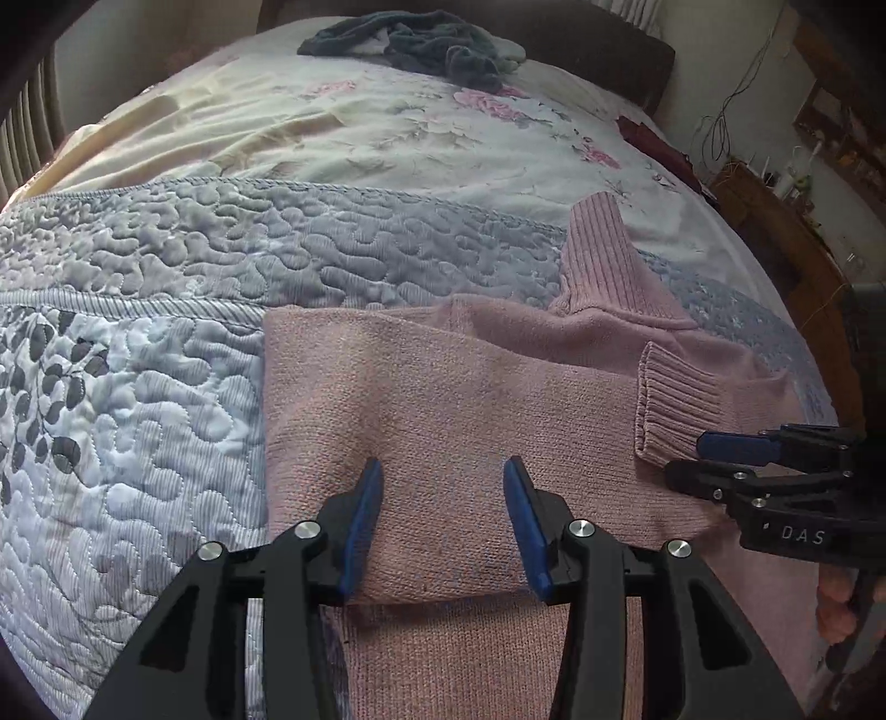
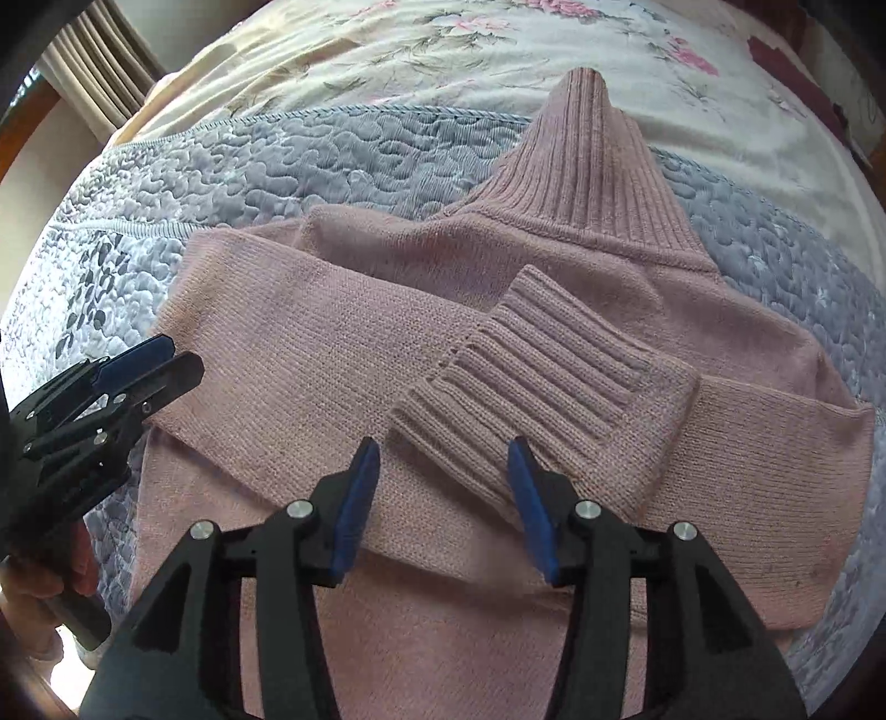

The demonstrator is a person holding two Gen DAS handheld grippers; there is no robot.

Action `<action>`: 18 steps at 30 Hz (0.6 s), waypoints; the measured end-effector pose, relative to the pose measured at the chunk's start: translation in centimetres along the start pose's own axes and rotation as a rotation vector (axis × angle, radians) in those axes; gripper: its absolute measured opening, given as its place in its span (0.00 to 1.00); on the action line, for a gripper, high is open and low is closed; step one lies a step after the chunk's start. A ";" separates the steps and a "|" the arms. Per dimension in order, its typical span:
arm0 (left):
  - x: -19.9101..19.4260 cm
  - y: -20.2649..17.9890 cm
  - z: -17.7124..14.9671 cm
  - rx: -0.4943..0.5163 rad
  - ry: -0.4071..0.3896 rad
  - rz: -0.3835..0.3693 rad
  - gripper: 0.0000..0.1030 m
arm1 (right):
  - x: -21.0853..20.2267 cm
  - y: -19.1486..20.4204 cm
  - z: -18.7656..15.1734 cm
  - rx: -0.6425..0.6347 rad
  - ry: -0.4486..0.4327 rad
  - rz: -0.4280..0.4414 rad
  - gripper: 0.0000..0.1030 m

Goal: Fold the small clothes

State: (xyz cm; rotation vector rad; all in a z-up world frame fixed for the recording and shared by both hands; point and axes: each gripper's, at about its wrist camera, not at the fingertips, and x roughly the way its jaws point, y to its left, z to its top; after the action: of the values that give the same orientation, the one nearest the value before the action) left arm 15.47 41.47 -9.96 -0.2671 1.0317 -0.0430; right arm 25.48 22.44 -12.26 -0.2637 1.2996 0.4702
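A pink knit turtleneck sweater lies flat on the quilted bed, both sleeves folded across its body. Its ribbed collar points toward the far side. A ribbed cuff rests on top of the folded sleeves. My left gripper hovers open above the folded left sleeve, with nothing between its blue pads. My right gripper is open just short of the cuff, holding nothing. Each gripper shows in the other's view: the right gripper at the right edge, the left gripper at the left edge.
A blue-grey quilted coverlet covers the near part of the bed, with a floral sheet beyond. A heap of dark blue clothes lies at the headboard. A dark red cloth sits at the right bed edge beside a wooden cabinet.
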 end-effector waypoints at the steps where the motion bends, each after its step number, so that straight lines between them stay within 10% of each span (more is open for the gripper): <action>1: 0.7 0.2 -0.3 -0.011 0.015 -0.001 0.44 | 0.8 0.1 0.1 -0.009 0.014 -0.037 0.45; 5: 2.1 0.6 -0.9 -0.014 0.028 0.008 0.44 | 1.3 -0.2 0.0 -0.036 0.019 -0.118 0.05; 18: 2.2 0.3 -0.9 0.016 0.018 0.029 0.44 | -7.4 -13.5 -4.1 0.289 -0.125 0.029 0.04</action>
State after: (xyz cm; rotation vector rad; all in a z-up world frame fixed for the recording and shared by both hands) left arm 15.79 41.26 -12.34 -0.2376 1.0526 -0.0274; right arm 27.01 7.41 -7.20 0.0258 1.2327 0.3125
